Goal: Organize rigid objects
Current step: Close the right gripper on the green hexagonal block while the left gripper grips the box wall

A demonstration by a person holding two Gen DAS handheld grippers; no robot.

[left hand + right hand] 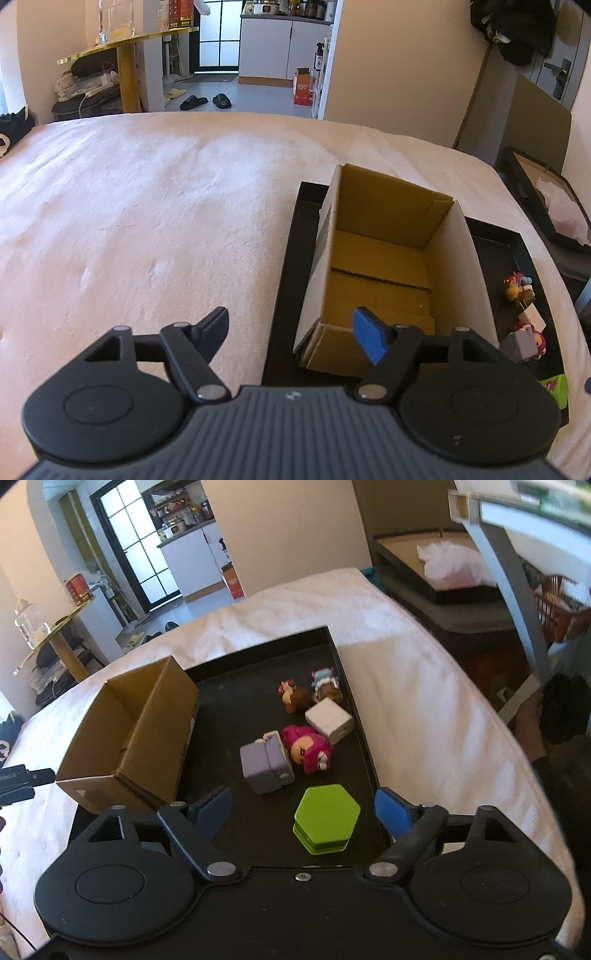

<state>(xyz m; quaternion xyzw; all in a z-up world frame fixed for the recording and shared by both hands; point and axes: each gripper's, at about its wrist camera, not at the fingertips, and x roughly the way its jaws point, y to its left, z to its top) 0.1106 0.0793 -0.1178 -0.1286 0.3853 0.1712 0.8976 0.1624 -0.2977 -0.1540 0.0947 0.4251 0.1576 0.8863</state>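
In my left wrist view, my left gripper [293,334] sits at the bottom of the frame with its jaws spread and nothing between them — pale bed cover [147,206] at left, the open cardboard box [384,258] right of centre, standing empty on the black tray [284,295]. At the right edge a few small toys peek in.

In my right wrist view, the box [147,731] is at middle left on the tray [229,701]. Right of it, centre frame, lie a lilac block [262,764], a pink figure [308,747], a white cube [328,720] and two small figures [310,692] higher up. My right gripper [304,810] is spread wide, the green hexagonal box [327,821] lying between its fingers — pads not touching it.
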